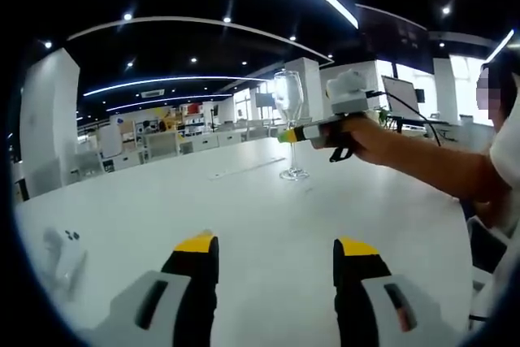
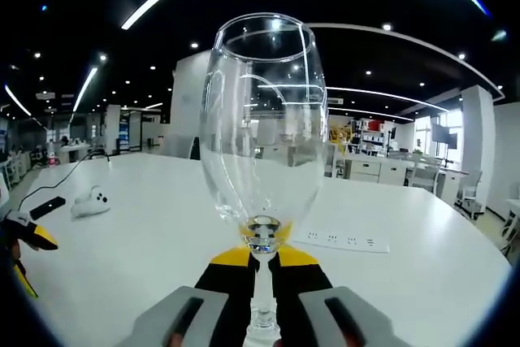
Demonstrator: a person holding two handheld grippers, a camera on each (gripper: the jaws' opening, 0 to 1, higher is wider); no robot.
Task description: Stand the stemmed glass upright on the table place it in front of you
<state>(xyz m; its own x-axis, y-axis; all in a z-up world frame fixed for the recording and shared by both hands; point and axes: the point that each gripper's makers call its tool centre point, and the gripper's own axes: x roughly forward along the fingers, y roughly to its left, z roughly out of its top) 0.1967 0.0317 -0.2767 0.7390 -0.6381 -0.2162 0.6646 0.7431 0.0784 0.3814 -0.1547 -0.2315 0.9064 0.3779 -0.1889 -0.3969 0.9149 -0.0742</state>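
Note:
A clear stemmed glass (image 1: 288, 95) stands upright near the middle of the white table (image 1: 244, 217), its foot seeming to rest on the surface. My right gripper (image 1: 302, 133), held by a person's hand, comes in from the right and is shut on the stem just under the bowl. In the right gripper view the glass (image 2: 264, 136) rises straight up, and the right gripper (image 2: 262, 259) has its yellow-tipped jaws closed on the stem. My left gripper (image 1: 276, 246) stands open low over the near table, well short of the glass, with nothing between its jaws. Its yellow tip (image 2: 24, 237) shows at the left edge.
A white controller (image 2: 89, 201) and a small black device (image 2: 47, 206) with a cable lie on the table to the left. A flush socket strip (image 2: 341, 240) sits behind the glass. The person's arm (image 1: 439, 168) reaches in from the right. Desks and chairs stand beyond.

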